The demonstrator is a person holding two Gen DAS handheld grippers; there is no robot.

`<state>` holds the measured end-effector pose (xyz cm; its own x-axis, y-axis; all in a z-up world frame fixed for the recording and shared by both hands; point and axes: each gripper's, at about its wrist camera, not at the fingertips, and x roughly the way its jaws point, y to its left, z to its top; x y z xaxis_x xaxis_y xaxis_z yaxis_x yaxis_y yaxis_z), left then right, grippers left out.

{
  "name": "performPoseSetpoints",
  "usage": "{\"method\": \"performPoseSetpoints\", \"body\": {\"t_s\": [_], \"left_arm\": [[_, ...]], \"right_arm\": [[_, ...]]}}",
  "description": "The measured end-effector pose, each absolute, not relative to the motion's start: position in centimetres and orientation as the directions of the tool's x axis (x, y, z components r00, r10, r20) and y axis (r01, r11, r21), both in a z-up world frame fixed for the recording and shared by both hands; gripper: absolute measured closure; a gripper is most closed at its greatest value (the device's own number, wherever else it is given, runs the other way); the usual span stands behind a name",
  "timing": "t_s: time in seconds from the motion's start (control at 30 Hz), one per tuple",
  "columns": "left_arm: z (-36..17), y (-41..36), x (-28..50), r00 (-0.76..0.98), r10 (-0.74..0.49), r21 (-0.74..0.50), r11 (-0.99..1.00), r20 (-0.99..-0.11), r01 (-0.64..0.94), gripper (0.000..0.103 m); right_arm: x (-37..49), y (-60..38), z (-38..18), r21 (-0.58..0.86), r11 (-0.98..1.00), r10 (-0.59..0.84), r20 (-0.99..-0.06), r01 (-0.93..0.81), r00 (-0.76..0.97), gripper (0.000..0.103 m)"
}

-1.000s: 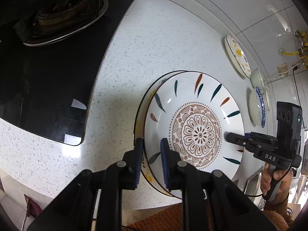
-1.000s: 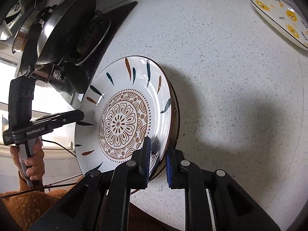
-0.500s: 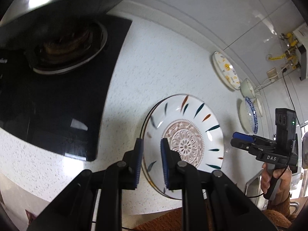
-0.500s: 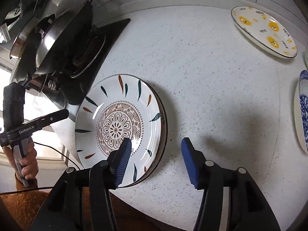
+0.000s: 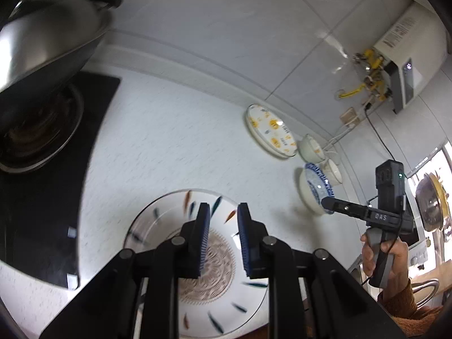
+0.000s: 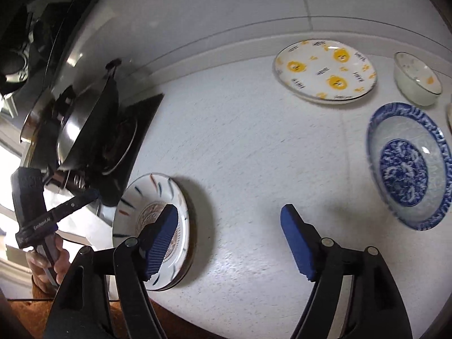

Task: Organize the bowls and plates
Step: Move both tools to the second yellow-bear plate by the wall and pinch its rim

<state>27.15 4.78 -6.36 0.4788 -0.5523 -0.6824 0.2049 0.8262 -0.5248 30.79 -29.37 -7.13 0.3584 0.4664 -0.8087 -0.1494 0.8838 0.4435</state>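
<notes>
A white plate with a brown flower centre and coloured dashes (image 5: 158,226) (image 6: 147,197) lies flat on a dark-rimmed plate (image 6: 192,243) near the counter's front edge. My left gripper (image 5: 223,212) hangs above it, pads a narrow gap apart, nothing between them. In the right wrist view the left gripper's tip (image 6: 93,193) is apart from the plate. My right gripper (image 6: 228,212) is to the right of the stack over bare counter, its jaws opening wide and empty. A bear-print plate (image 6: 325,69), a blue-patterned bowl (image 6: 406,163) and a small white bowl (image 6: 415,79) stand further right.
A black glass hob (image 5: 42,197) with a steel wok (image 5: 42,45) fills the left side. The tiled wall runs behind the speckled counter (image 6: 254,141). Another small cup (image 5: 333,169) stands by the blue bowl. A person's hand (image 5: 378,254) holds the right gripper.
Both grippers have let go of the flower plate's rim and risen away from it. The right jaws have spread wide and swung right. The plate now rests flat on the stack.
</notes>
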Motion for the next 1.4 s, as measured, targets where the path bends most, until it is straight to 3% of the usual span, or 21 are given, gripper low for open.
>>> {"method": "performPoseSetpoints", "body": {"t_s": [0.17,0.47,0.5,0.53,0.57,0.6,0.73,1.4], "left_arm": [[-5.1,0.4,30.0,0.475,-0.414,-0.349,0.91,-0.777,0.223,0.084],[-5.0,-5.4,36.9,0.433,-0.391,-0.341,0.92,-0.812,0.191,0.083],[-5.1,-5.7,37.5,0.43,-0.39,-0.345,0.921,-0.815,0.182,0.072],[-5.3,-6.1,38.3,0.422,-0.39,-0.35,0.921,-0.818,0.172,0.052],[-5.5,-6.4,39.1,0.416,-0.388,-0.354,0.921,-0.822,0.16,0.004],[-5.5,-6.8,39.9,0.414,-0.391,-0.36,0.92,-0.822,0.155,0.001],[-5.4,-8.6,42.4,0.406,-0.381,-0.348,0.924,-0.831,0.155,0.0],[-13.9,-17.2,57.8,0.226,-0.38,-0.347,0.922,-0.897,0.171,0.002]], "right_arm": [[32.3,-33.3,-6.6,0.445,0.889,0.448,-0.797,-0.107,0.405,0.032],[37.2,-38.9,-5.8,0.459,0.884,0.447,-0.768,-0.092,0.459,0.029],[37.7,-39.4,-5.8,0.46,0.883,0.449,-0.764,-0.096,0.464,0.026],[38.3,-40.0,-5.7,0.462,0.881,0.451,-0.759,-0.1,0.47,0.024],[39.0,-40.6,-5.7,0.468,0.878,0.456,-0.754,-0.101,0.474,0.023],[39.6,-41.1,-5.8,0.475,0.874,0.462,-0.749,-0.1,0.475,0.019],[41.8,-42.5,-6.4,0.496,0.862,0.481,-0.736,-0.103,0.476,0.013],[51.6,-45.3,-12.9,0.563,0.825,0.505,-0.773,0.048,0.384,0.013]]}}
